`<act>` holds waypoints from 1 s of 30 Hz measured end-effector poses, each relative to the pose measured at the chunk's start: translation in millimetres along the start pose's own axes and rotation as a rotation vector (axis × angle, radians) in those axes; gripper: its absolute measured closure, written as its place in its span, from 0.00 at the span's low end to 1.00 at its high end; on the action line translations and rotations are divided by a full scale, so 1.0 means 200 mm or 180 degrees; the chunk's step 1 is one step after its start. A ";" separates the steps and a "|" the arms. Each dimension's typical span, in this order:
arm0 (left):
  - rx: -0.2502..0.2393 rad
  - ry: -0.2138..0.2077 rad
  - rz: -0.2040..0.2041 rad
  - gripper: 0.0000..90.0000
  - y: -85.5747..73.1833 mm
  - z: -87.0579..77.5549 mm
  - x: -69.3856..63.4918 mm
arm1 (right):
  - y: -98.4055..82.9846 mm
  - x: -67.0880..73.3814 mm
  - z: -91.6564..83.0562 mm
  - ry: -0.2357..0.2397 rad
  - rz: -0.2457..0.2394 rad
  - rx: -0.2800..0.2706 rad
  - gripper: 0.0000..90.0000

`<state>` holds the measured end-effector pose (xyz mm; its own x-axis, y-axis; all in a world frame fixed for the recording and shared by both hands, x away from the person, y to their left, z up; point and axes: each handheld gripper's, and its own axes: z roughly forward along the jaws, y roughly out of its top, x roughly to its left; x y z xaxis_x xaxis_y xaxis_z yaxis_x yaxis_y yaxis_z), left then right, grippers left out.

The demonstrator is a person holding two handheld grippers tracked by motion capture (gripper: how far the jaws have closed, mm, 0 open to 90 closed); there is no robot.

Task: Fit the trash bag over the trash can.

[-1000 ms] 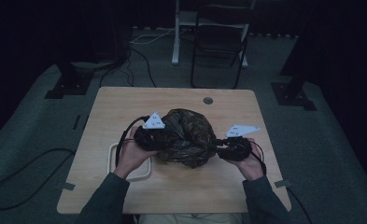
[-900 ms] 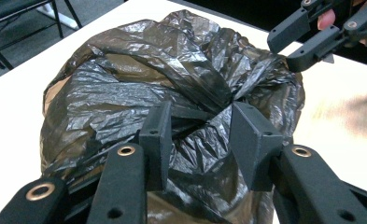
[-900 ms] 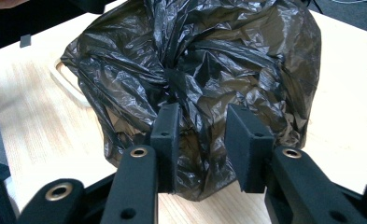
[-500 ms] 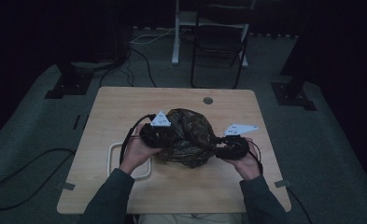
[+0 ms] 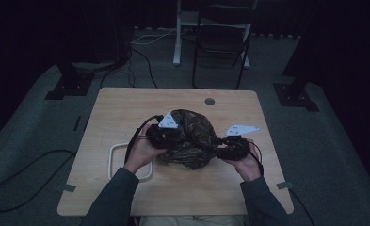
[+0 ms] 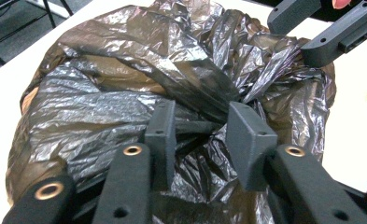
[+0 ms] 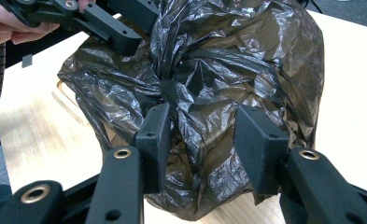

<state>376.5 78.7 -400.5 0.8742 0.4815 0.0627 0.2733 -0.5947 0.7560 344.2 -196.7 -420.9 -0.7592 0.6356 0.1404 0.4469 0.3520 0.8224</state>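
High view, bag: a crumpled dark bag sits mid-table, bulging, its long axis running roughly left to right between the two hands.
High view, left gripper: the left gripper presses into the bag's left flank, hand behind it.
High view, right gripper: the right gripper meets the bag's right, near edge; both sit about equally close, one on each side.
High view, rest: a white loop lies on the table by the left forearm; a chair stands beyond the far edge.
Left gripper view, jaws: they stand apart and have just been closing; a twisted ridge of film lies between them, but the pads do not yet look pressed on it.
Left gripper view, bag: the plastic lies dead ahead and under the jaws, its gathered neck running away toward the other gripper at top right.
Right gripper view, jaws: parted, film bulging between them; I judge no firm pinch, since the pads sit off the plastic at each side.
Right gripper view, bag: the bag is straight in front, the knot-like gather just above the left pad, slightly off-centre.
Key relation: the gather lies between the two claws, on the line joining them; the left one looks better centred on it.
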 end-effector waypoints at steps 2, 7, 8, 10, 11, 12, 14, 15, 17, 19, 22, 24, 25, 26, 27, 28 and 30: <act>0.0007 -0.0001 -0.0001 0.73 0.01 0.01 0.00 | 0.00 0.00 0.00 0.0004 0.0002 -0.0001 0.63; 0.0042 0.0000 0.0001 0.71 0.03 0.03 0.01 | 0.00 0.00 0.00 0.0016 0.0019 -0.0006 0.63; 0.0042 -0.0003 -0.0010 0.70 0.03 0.04 0.01 | 0.00 0.00 0.00 0.0022 0.0019 -0.0006 0.63; 0.0062 -0.0004 -0.0014 0.68 0.03 0.05 0.01 | 0.00 0.00 0.00 0.0026 0.0021 -0.0007 0.64; 0.0086 -0.0002 -0.0005 0.68 0.03 0.06 0.01 | -0.01 0.00 0.00 0.0028 0.0022 -0.0009 0.64; 0.0101 0.0001 0.0008 0.67 0.03 0.06 0.01 | -0.01 -0.01 0.00 0.0033 0.0025 -0.0013 0.64; 0.0126 0.0000 0.0007 0.67 0.04 0.08 0.01 | -0.01 -0.01 0.00 0.0046 0.0035 -0.0015 0.64; 0.0130 -0.0004 0.0007 0.67 0.04 0.08 0.02 | -0.01 -0.01 0.00 0.0049 0.0039 -0.0016 0.65; 0.0143 -0.0007 0.0001 0.67 0.04 0.09 0.02 | -0.01 -0.01 0.00 0.0057 0.0038 -0.0018 0.65; 0.0166 -0.0002 -0.0006 0.67 0.04 0.10 0.02 | -0.01 -0.01 0.00 0.0062 0.0042 -0.0019 0.66; 0.0204 -0.0003 -0.0009 0.66 0.04 0.11 0.03 | -0.01 -0.01 0.00 0.0061 0.0043 -0.0017 0.66; 0.0237 0.0003 -0.0013 0.65 0.04 0.12 0.04 | -0.01 -0.01 0.00 0.0063 0.0046 -0.0018 0.66; 0.0247 0.0003 -0.0016 0.65 0.04 0.12 0.04 | -0.01 -0.01 0.00 0.0064 0.0047 -0.0018 0.66; 0.0247 0.0003 -0.0016 0.65 0.04 0.12 0.04 | -0.01 -0.01 0.00 0.0064 0.0047 -0.0018 0.66; 0.0267 0.0002 -0.0019 0.65 0.04 0.13 0.04 | -0.01 -0.01 0.00 0.0066 0.0048 -0.0018 0.66; 0.0285 -0.0001 -0.0014 0.65 0.04 0.14 0.04 | -0.01 -0.01 0.00 0.0065 0.0048 -0.0018 0.67; 0.0324 -0.0005 -0.0012 0.64 0.04 0.15 0.05 | -0.01 -0.01 0.00 0.0067 0.0050 -0.0017 0.67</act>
<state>398.9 58.6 -412.7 0.8738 0.4828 0.0589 0.3158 -0.6553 0.6862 345.2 -199.3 -423.2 -0.7618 0.6265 0.1648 0.4564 0.3385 0.8229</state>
